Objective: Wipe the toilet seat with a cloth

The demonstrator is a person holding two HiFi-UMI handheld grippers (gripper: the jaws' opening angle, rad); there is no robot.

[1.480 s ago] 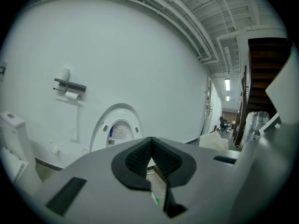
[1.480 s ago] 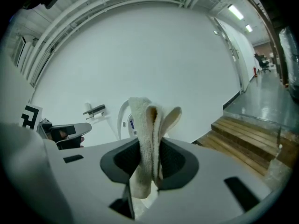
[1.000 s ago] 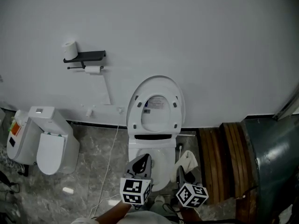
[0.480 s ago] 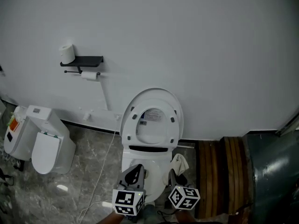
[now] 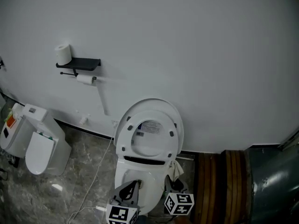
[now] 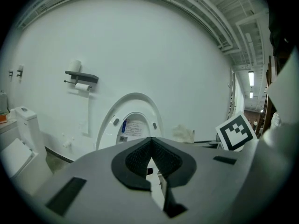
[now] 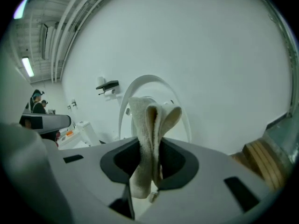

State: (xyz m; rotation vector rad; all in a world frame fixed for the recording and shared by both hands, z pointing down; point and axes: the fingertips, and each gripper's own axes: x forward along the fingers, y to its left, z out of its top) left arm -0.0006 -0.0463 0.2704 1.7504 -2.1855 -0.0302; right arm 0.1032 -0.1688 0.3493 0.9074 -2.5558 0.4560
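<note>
The white toilet (image 5: 140, 183) stands against the wall with its lid and seat (image 5: 148, 133) raised. My left gripper (image 5: 132, 186) hangs over the front left of the bowl, shut with nothing between its jaws (image 6: 150, 155). My right gripper (image 5: 174, 178) is at the bowl's right side, shut on a folded cream cloth (image 7: 150, 129). The cloth (image 5: 176, 168) sticks up out of the jaws beside the rim. From the left gripper view the raised lid (image 6: 133, 120) is straight ahead, with the cloth (image 6: 183, 133) to its right.
A black wall shelf (image 5: 79, 62) carries a paper roll (image 5: 62, 54), with another roll (image 5: 85, 79) under it. A white bin-like unit (image 5: 33, 139) stands at the left. Wooden slats (image 5: 219, 181) and a dark metal body (image 5: 275, 185) lie right. A white cable (image 5: 96, 181) trails over the marble floor.
The head view has tilted up: the toilet and both grippers sit lower in the frame. The grippers have kept their places by the bowl, cloth still in the right one.
</note>
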